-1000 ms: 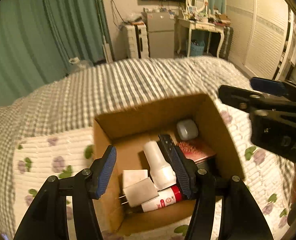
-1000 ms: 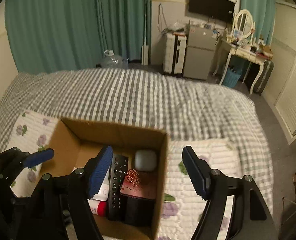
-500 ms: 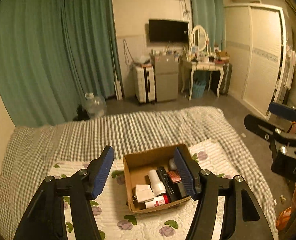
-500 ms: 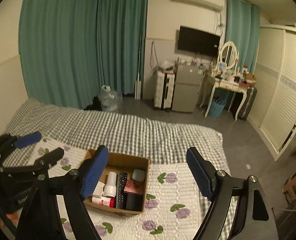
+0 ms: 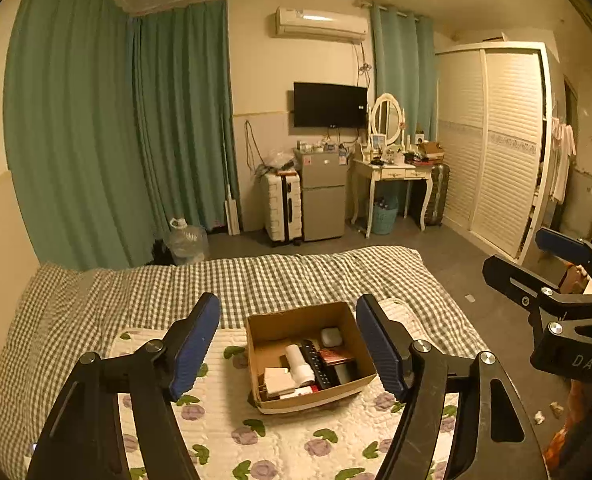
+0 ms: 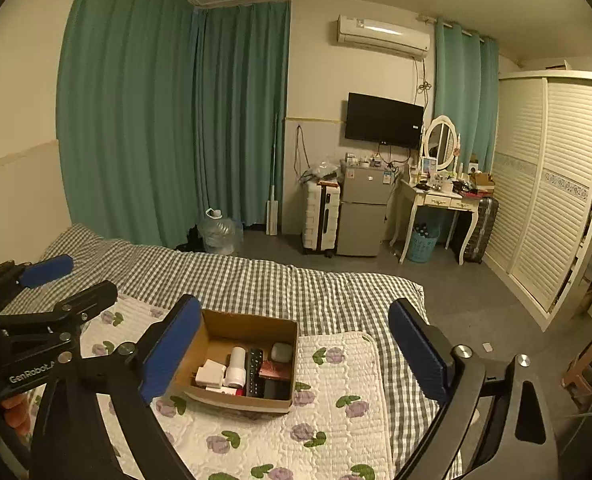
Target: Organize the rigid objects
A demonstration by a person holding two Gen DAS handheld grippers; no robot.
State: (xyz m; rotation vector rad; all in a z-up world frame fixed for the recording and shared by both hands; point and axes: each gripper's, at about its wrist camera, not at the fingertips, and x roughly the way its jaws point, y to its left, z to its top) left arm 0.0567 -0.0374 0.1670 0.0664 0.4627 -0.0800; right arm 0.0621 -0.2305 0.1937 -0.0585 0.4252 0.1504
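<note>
An open cardboard box (image 5: pixel 274 322) stands on a floral quilted mat on the bed; it also shows in the right wrist view (image 6: pixel 232 322). Inside lie a white bottle (image 5: pixel 299 365), a black remote (image 5: pixel 313 362), a white charger (image 5: pixel 278 381), a grey case (image 5: pixel 331 336) and a red item (image 5: pixel 333 356). My left gripper (image 5: pixel 290 346) is open and empty, held well above and back from the box. My right gripper (image 6: pixel 296 352) is open and empty, also high above the box; it shows at the right edge of the left wrist view (image 5: pixel 551 272).
The floral mat (image 6: pixel 335 412) lies on a grey checked bedspread (image 6: pixel 256 276). Beyond the bed are green curtains, a water jug (image 6: pixel 218 236), a white suitcase (image 6: pixel 321 216), a small fridge (image 6: pixel 361 212), a dressing table (image 6: pixel 441 196) and a white wardrobe (image 6: pixel 551 200).
Both grippers have pulled far up and back from the box, from right over its contents to a view of the whole room. Both stay open and empty.
</note>
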